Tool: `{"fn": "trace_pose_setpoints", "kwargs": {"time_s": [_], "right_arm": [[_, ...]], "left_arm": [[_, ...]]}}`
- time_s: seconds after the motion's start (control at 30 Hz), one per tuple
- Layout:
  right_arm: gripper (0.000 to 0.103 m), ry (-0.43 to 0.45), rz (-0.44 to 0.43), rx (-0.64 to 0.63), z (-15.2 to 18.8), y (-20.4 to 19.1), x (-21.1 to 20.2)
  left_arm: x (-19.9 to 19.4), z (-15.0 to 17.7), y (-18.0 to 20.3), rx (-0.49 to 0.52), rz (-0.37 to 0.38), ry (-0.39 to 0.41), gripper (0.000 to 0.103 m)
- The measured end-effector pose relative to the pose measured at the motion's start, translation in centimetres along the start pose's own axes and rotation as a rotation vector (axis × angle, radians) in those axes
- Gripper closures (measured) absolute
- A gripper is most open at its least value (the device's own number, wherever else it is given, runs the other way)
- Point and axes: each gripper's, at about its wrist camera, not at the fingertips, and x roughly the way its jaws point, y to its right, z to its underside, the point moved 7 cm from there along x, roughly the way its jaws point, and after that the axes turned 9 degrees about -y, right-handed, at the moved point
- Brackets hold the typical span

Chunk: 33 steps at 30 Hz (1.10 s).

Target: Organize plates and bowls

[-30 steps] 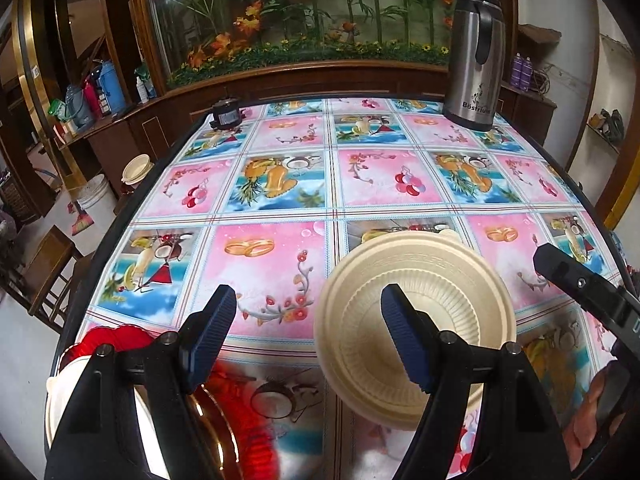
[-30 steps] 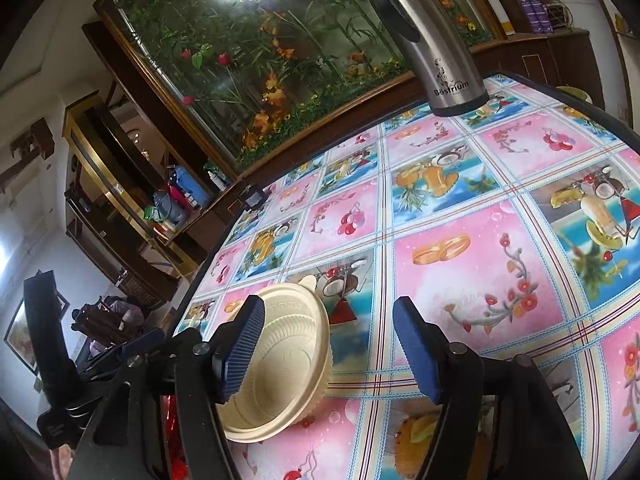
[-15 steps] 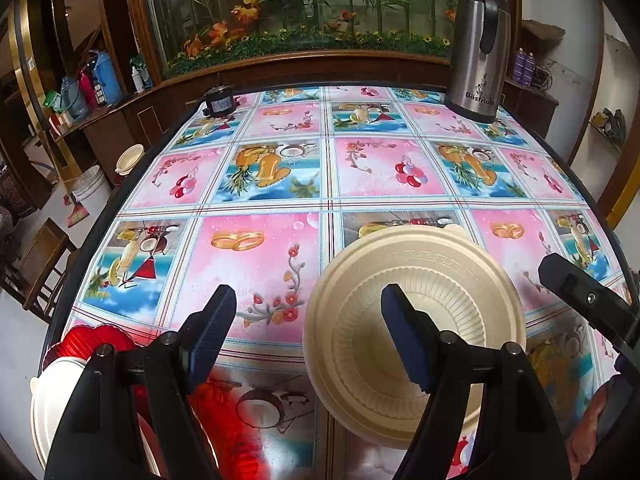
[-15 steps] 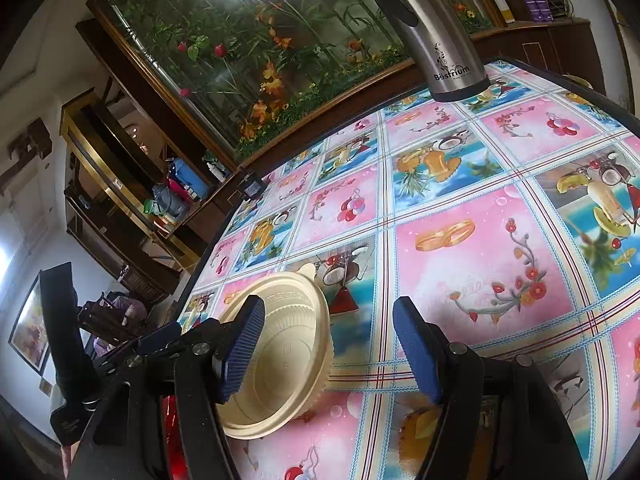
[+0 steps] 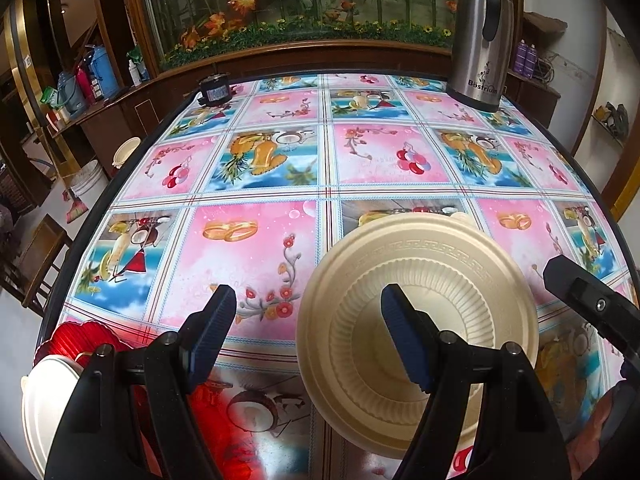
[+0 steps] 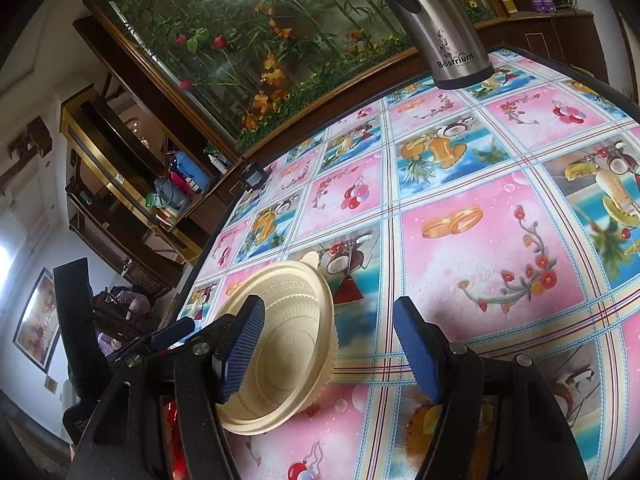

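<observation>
Fingers of left gripper (image 5: 308, 334) spread apart, nothing between them; right one hangs over cream bowl (image 5: 418, 320). Fingers of right gripper (image 6: 330, 346) also apart, empty, bowl behind left one. One cream bowl sits on worktop (image 5: 256, 240), near edge. Near left corner: one red plate (image 5: 80, 338), one white dish (image 5: 44, 404) overlapping it. Far side: one steel flask (image 5: 480, 36), one small dark jar (image 5: 214, 88).
</observation>
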Motion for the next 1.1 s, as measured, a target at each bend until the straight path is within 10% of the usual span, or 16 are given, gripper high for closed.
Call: {"fn": "trace_pose_setpoints", "kwargs": {"time_s": [1.1], "right_arm": [[0.034, -0.061, 0.019, 0.003, 0.7, 0.1, 1.3]], "left_arm": [[2.5, 0.5, 1.0, 0.013, 0.037, -0.058, 0.028]]}}
